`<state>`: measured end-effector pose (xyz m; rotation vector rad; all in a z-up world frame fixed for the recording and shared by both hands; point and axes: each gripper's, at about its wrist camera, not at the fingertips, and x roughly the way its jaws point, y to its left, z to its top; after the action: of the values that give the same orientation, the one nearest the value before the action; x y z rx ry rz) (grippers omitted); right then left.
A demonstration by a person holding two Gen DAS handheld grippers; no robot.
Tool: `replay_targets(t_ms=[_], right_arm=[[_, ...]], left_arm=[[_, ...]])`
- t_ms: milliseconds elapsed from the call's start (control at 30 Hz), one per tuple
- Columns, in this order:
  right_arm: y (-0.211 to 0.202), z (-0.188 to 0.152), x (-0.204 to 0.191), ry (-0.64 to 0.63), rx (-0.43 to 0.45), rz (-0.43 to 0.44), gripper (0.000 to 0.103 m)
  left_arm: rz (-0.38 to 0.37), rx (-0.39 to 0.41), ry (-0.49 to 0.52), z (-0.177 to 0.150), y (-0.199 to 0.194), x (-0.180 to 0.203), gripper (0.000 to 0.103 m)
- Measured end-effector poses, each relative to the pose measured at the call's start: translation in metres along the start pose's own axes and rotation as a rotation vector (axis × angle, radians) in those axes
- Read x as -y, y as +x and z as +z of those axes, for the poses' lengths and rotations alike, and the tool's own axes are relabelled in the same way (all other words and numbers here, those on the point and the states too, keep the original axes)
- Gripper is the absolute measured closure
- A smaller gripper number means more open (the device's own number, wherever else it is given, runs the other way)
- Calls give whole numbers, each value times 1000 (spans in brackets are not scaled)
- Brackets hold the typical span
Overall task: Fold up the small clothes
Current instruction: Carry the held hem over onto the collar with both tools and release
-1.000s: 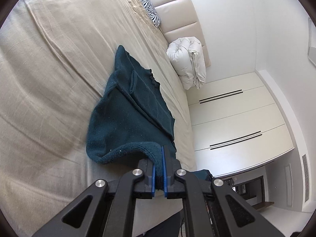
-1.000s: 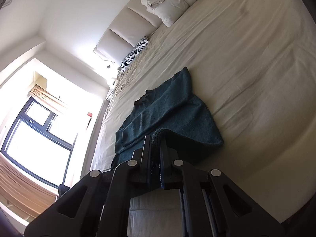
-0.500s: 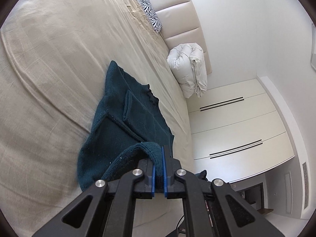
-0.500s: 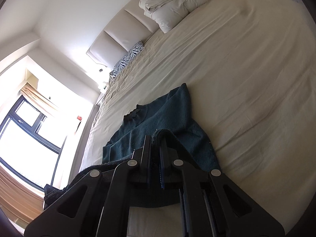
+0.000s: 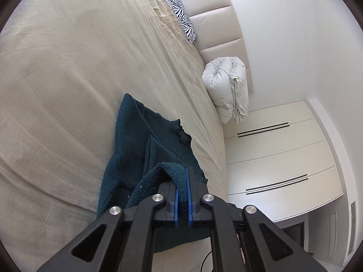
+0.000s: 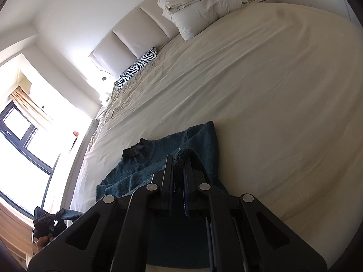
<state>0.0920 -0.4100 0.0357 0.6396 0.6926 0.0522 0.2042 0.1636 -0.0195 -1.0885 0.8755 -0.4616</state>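
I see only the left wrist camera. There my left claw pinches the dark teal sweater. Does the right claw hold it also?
Observer: Yes. The right claw is shut on a raised fold of the sweater.
Operator: Can you see my left claw from that camera?
Observer: Yes, the left claw is low at the picture's left edge, and a strip of sweater runs to it.
Operator: What is beyond it?
Observer: A bright window, past the bed.
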Motion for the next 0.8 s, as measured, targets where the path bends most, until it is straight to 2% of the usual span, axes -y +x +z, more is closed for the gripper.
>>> replay_targets(t_ms=[367,600,667,700,733,800], right_arm=[[94,35,5,7,-38,-57,97],[147,39,20,36,-99,-99,97],[159,38,28,65,-122,-94,96],[162,37,30,69,-132,-98,95],[166,36,30,64,-136,-105,95],[171,35,27,34,-137,-112,92]], left_arm=[[65,1,-5,50,50,-15,97],[133,-14,3,62,84,-37,96],[127,-14,-14,65,87,-44,87],[123,-10,-16,65,86,-46,78],[129,-6,-12,64,85,-46,65],[148,7,4,63,81,-45,54]])
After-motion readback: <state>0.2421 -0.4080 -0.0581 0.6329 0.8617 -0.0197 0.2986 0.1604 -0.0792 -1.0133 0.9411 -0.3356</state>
